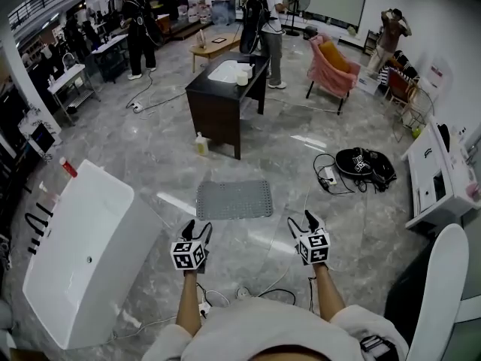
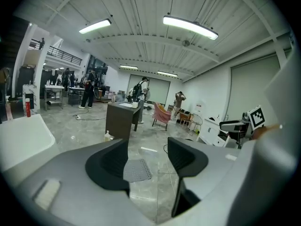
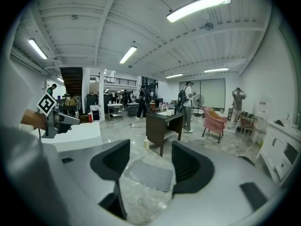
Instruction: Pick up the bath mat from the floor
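Note:
A grey studded bath mat lies flat on the grey marble floor, just ahead of both grippers. The left gripper hovers short of the mat's near left corner, jaws apart with nothing between them. The right gripper hangs off the mat's near right side, also open and empty. In the left gripper view the bath mat shows on the floor through the open gap of the left gripper. In the right gripper view the bath mat lies below and between the spread jaws of the right gripper.
A white bathtub stands at the left. A dark vanity with a basin and a small bottle stand beyond the mat. A black bag with cables lies at right, a white cabinet further right. Several people stand at the back.

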Demonstrator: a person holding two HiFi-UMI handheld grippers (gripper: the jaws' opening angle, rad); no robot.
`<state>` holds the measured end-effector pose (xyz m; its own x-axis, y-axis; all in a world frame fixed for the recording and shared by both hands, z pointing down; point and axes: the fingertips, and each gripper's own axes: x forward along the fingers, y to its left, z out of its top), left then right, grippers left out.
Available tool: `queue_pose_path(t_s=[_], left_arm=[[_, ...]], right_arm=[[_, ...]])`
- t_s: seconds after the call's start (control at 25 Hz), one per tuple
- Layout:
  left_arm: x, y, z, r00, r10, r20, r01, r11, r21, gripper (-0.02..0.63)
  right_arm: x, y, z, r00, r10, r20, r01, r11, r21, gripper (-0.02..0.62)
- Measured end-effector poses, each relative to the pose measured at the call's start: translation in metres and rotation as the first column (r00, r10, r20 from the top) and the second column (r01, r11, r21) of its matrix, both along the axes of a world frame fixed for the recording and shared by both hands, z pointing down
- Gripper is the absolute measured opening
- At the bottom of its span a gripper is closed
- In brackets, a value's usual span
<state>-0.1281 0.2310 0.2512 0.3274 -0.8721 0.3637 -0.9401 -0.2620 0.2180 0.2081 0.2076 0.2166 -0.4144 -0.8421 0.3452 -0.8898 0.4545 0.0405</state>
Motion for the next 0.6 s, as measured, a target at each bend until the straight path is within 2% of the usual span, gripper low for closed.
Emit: queue_pose_path(t_s=[0.36, 0.6], left_arm=[[-0.039, -0.06, -0.009, 1.0, 0.006, 0.026, -0.007, 1.0, 0.02, 0.273], [-0.048, -0.082, -0.013, 0.999, 0.003, 0.042, -0.004, 1.0, 0.03, 0.273]], right_arm=[[-0.036, -0.064, -0.001, 1.0, 0.009, 0.008, -0.01, 1.0, 0.014, 0.287], [-0.043, -0.089, 0.003, 1.0, 0.009, 0.02, -0.01, 1.0, 0.016, 0.287]])
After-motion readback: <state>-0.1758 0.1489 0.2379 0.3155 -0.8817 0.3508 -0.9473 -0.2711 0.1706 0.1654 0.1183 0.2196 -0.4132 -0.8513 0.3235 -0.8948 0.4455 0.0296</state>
